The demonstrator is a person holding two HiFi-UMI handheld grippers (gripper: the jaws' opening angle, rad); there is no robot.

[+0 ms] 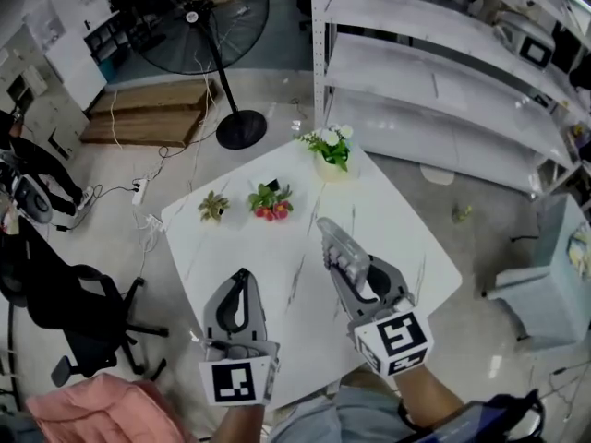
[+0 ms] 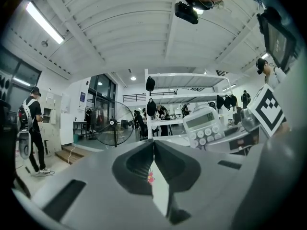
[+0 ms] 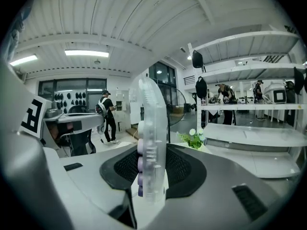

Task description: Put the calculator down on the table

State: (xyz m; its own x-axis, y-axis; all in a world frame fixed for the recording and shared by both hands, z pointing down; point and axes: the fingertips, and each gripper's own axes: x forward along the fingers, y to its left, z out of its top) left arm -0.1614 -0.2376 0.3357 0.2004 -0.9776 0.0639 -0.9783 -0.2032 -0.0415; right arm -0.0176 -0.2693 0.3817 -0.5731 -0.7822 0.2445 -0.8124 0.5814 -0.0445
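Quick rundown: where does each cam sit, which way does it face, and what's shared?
Head view: on the person's head, steeply down at the white table; left gripper, right gripper and a forearm show.
Left gripper view: on the left gripper, along its shut fingers, toward fan and shelves.
Right gripper view: on the right gripper, along fingers clamped on the calculator, toward potted flowers.
Shared: calculator in all three.

**Fig. 1. White table with faint grey veining, set corner-on in the centre of the head view.**
The table (image 1: 416, 238) carries three small potted plants near its far edge: a white-flowered plant (image 1: 330, 150) at the upper corner, a red-flowered plant (image 1: 270, 201) below and to its left, and a small green plant (image 1: 213, 206) just left of that one, towards the left corner.
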